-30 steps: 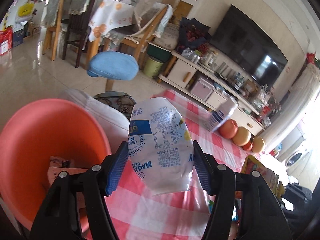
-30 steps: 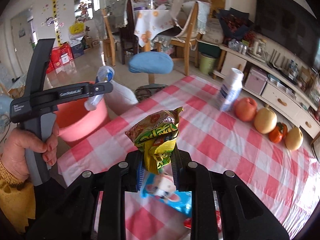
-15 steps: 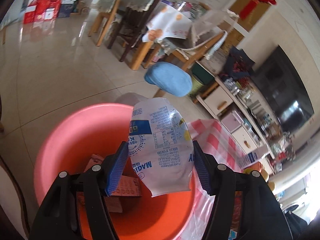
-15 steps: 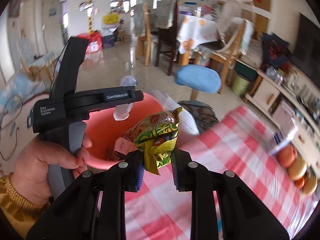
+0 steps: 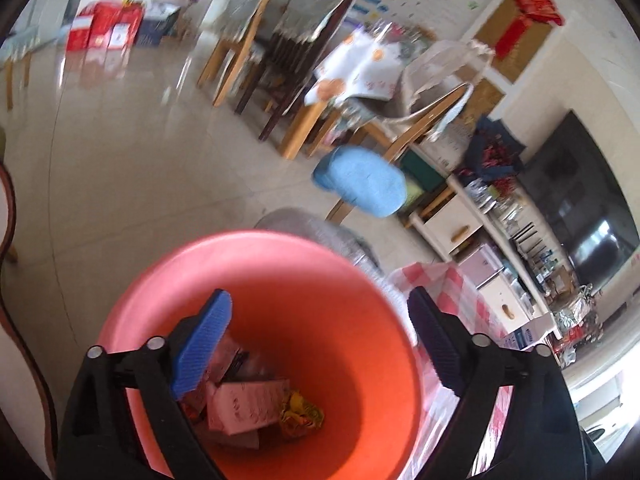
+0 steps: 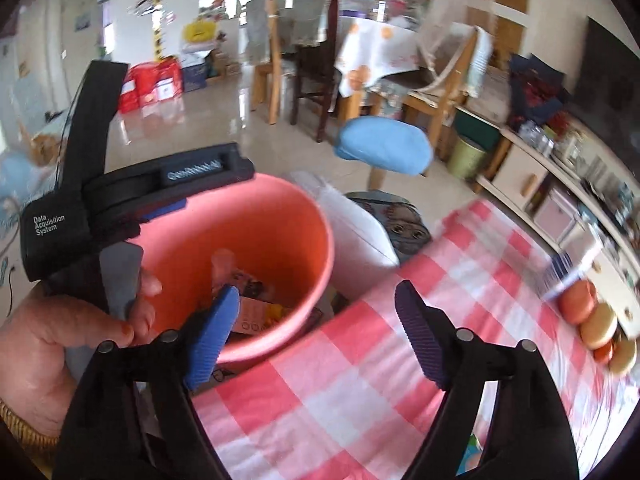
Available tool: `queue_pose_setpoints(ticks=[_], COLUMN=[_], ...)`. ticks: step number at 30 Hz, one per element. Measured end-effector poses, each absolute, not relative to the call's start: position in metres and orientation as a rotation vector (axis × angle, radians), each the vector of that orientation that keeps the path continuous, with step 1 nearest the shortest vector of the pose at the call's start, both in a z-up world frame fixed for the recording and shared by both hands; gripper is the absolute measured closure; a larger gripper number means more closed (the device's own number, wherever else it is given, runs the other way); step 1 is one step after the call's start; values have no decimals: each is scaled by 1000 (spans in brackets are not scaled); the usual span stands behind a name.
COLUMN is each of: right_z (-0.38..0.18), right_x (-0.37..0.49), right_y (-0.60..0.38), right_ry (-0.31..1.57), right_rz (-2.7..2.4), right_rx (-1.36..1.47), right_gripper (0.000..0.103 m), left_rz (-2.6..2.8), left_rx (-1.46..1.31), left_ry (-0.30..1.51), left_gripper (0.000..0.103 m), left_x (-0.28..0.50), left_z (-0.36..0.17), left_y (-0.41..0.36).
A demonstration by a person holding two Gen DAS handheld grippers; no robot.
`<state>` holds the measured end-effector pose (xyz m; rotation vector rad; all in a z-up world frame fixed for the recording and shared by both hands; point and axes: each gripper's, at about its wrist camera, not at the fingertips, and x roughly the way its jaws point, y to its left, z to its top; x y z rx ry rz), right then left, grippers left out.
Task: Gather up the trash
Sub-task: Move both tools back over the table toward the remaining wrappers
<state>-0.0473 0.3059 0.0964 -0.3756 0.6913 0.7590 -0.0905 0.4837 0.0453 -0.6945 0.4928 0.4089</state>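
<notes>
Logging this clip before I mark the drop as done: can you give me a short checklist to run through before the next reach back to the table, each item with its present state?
1. Left gripper empty: ok, its jaws have just been opening and nothing is between them.
2. Right gripper empty: ok, jaws have just been opening, nothing between them.
3. Green-yellow wrapper inside the pink bucket: ok, it lies at the bottom beside a pink carton.
4. White milk pouch in the bucket: cannot tell, it shows in neither view.
5. Bucket upright beside the checked tablecloth: ok.
6. More trash left on the table: cannot tell; only fruit shows clearly.
</notes>
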Motion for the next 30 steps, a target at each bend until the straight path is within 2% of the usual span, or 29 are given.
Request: queue_pose_setpoints(ticks=[2,10,30], right_z=[99,98,98], right_x=[-46,-55,-90], right_y=[288,231,138], right_ry=[705,728,705], right_rz=[731,655,565], right_rx=[-340,-260,-142], right_gripper=[15,12,11], left_rz=[373,221,14], left_rx=[-656,-512,-436], left_ry=[439,387,404], left_gripper=[7,7,7], left_x=[-90,-81,-78], left_z=[51,72,84], left_y=[473,424,344])
